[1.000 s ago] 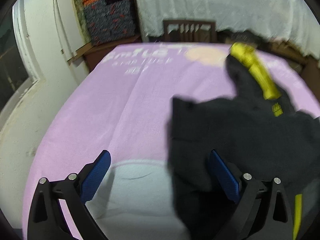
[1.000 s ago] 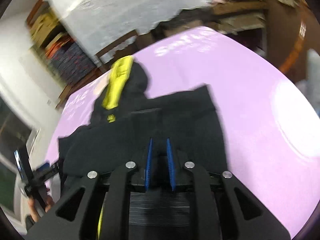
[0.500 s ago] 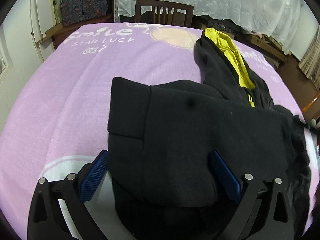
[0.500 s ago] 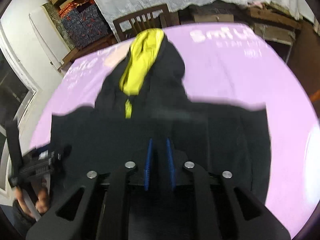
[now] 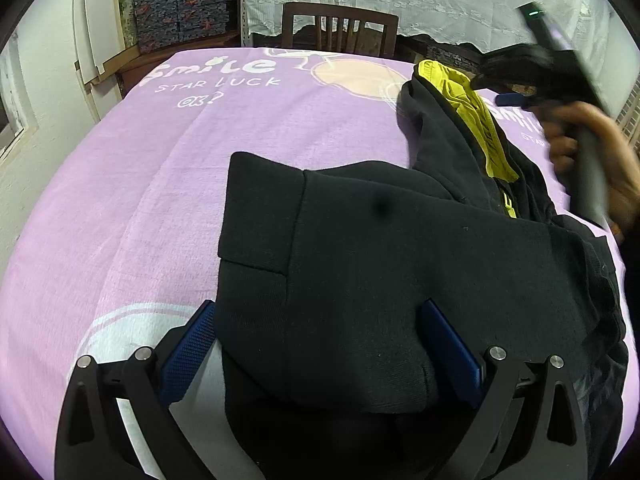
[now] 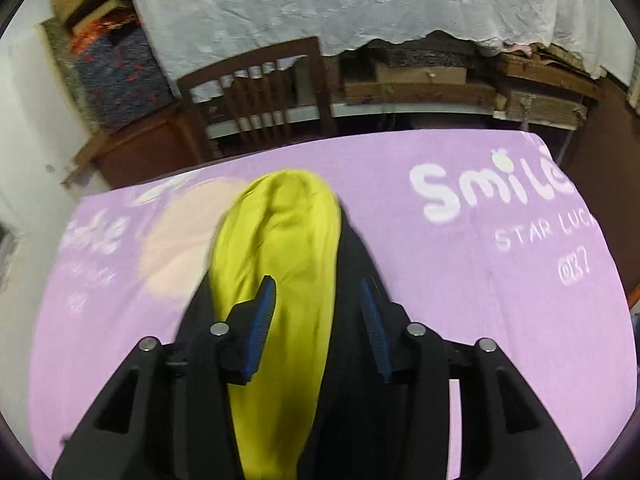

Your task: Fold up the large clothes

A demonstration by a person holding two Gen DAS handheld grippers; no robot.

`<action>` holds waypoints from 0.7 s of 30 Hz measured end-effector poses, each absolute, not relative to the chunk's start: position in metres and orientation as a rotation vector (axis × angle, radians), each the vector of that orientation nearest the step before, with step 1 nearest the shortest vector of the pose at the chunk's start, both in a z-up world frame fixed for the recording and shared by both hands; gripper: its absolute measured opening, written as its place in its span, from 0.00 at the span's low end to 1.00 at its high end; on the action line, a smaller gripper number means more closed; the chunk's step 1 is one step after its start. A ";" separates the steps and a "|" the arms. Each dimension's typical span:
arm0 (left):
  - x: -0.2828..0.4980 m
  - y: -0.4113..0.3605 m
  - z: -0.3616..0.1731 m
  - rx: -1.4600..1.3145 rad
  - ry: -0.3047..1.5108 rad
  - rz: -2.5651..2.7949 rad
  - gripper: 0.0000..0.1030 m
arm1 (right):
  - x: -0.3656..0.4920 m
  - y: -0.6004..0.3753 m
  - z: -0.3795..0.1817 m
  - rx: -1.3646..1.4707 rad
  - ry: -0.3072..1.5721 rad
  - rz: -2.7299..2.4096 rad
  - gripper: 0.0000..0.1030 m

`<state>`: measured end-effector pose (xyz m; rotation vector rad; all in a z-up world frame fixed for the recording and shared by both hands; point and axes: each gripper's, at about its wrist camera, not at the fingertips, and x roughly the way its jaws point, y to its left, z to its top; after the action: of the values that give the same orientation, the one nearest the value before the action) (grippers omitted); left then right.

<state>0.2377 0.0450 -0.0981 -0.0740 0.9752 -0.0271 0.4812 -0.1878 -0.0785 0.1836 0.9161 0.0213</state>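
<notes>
Two risks are noted. The black hoodie (image 5: 400, 280) lies part-folded on the purple sheet (image 5: 160, 200). Left hand-held gripper (image 5: 320, 352) stands apart, straddling the fold; right hand-held gripper (image 6: 316, 320) — jaws just opening, unclamped — hovers over the yellow-lined hood (image 6: 280, 240). Bunching or a dragged fold is likely.

White lettering printed on the lilac cloth (image 5: 120, 208) covering the tabletop reads "Smile" in big rounded letters, with "STAR LUCK" in thin capitals beneath it and a small curly mark under that, too loose to read. The right wrist view shows the same print again.
</notes>
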 end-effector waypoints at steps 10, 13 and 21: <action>0.238 0.045 -0.098 -0.075 0.975 -0.022 0.97 | 0.497 -0.191 -0.086 0.178 0.845 0.039 0.07; 0.238 0.045 -0.098 -0.076 0.974 -0.023 0.97 | 0.470 -0.190 -0.051 0.168 0.783 0.101 0.06; 0.237 0.046 -0.098 -0.081 0.973 -0.034 0.97 | 0.337 -0.179 0.032 0.026 0.660 0.190 0.06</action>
<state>0.2367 0.0464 -0.0980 -0.0811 0.9729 -0.0337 0.3368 -0.1787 0.0321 0.0261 0.6601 0.1898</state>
